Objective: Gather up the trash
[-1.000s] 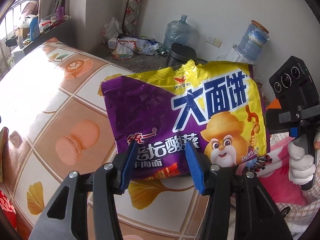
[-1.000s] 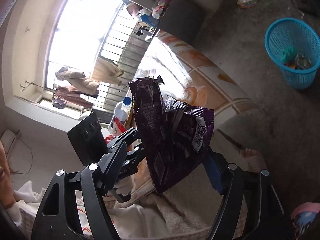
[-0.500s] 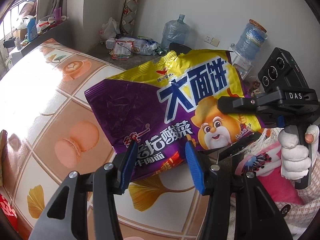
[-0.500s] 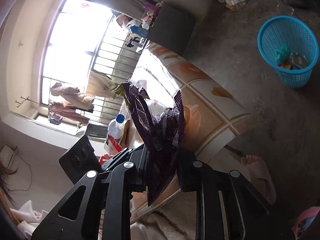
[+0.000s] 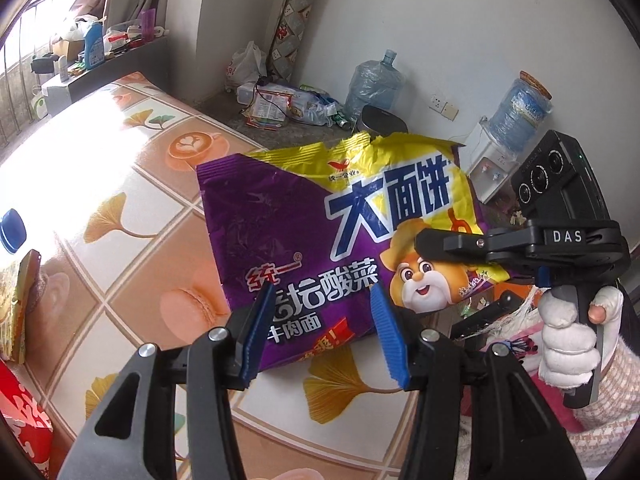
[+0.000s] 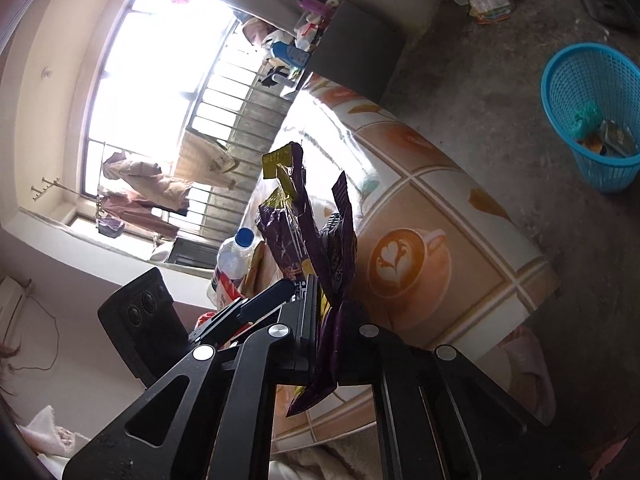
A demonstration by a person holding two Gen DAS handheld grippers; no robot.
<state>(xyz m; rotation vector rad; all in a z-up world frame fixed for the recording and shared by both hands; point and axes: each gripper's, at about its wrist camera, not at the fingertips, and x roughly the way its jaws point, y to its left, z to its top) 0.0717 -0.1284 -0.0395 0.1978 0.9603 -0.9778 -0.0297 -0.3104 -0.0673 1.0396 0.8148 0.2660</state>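
Since a second ago our right hand-held gripper [image 6: 326, 344] has clamped onto the crinkly foil noodle wrapper's [image 5: 340, 236] end, lifted above the glossy worktop [image 5: 120, 208]. Our left hand-held gripper [image 5: 320, 332] stands half apart, gripping nothing, wrapper just ahead. We judge the mesh basket [image 6: 560, 92] lies well right on the floor; right hand carries
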